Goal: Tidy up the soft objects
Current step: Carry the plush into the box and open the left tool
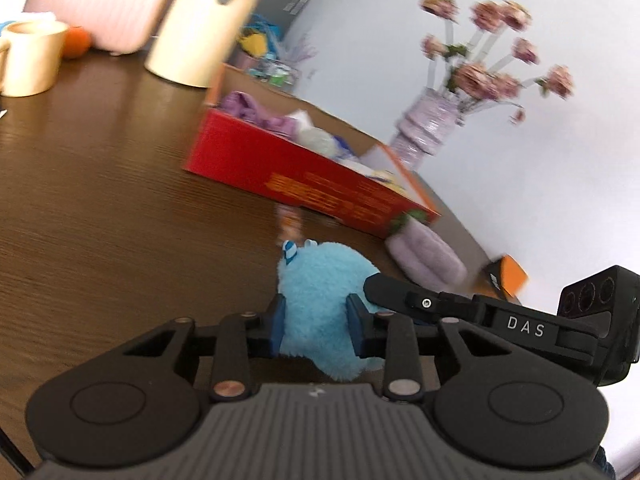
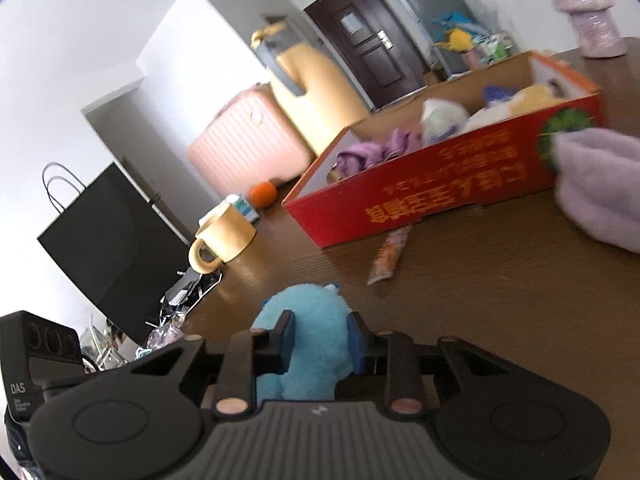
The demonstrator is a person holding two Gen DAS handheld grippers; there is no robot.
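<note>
Both grippers, left gripper [image 1: 316,322] and right gripper [image 2: 320,338], clamp 1 fluffy blue plush toy [image 1: 320,292] at lower centre; opposing pulls risk tearing it short of the red cardboard box [image 1: 304,180].

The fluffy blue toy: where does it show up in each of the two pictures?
Left wrist view: blue plush toy sits low and center, between the left claw's fingers.
Right wrist view: blue plush toy low and center, between the right claw's fingers.
Shared landmark: red box behind it.

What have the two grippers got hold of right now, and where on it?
Both the left gripper and right gripper pinch the fluffy light-blue plush toy across its body sides.
</note>
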